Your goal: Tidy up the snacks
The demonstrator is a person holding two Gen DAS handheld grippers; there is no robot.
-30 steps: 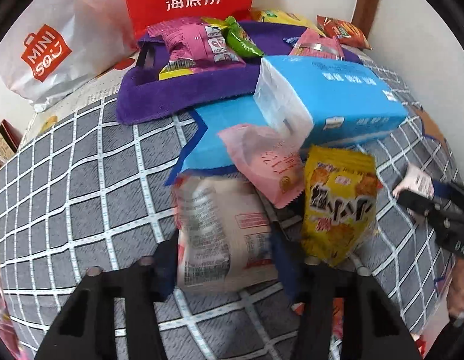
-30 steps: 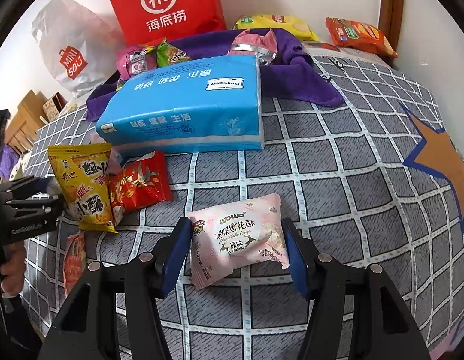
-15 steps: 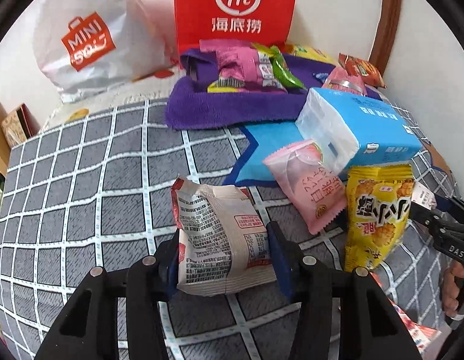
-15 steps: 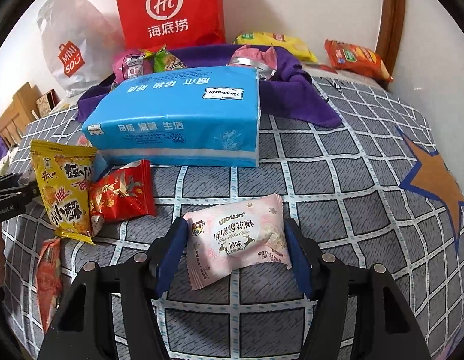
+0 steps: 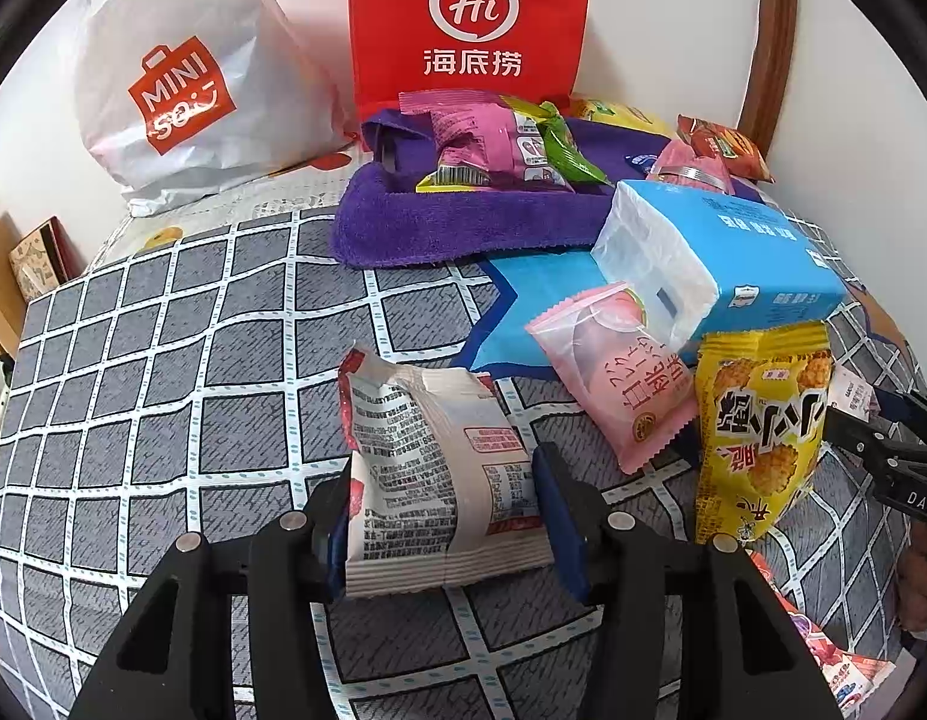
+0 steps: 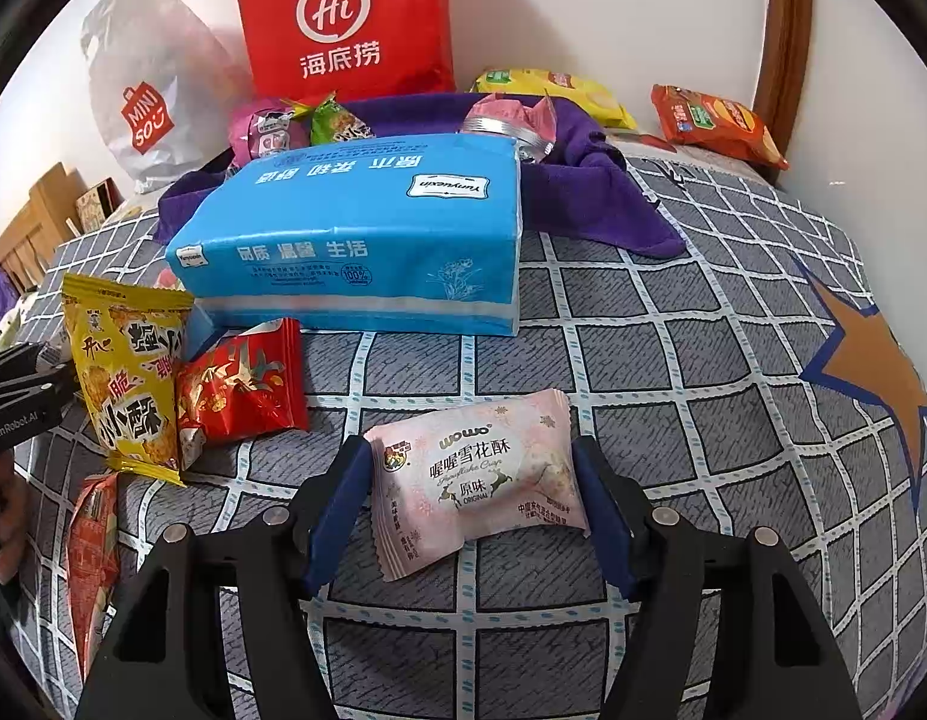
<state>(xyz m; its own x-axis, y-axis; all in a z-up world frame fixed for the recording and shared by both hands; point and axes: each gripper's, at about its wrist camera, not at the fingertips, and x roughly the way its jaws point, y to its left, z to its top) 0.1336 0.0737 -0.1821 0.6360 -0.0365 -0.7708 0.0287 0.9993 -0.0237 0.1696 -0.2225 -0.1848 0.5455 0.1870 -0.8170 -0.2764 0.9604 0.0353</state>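
While crumpled, white snack packet (image 5: 430,468) printed-side-up.

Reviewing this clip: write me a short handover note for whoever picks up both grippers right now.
Left gripper: shut on the white snack packet, printed back up.
Right gripper: jaws just opened; pink WOWO snowflake-crisp packet lies loose between them on the checked bedspread.
Done: a few snacks already on the purple towel.
Left: yellow packet, red packet and others beside the blue tissue pack.
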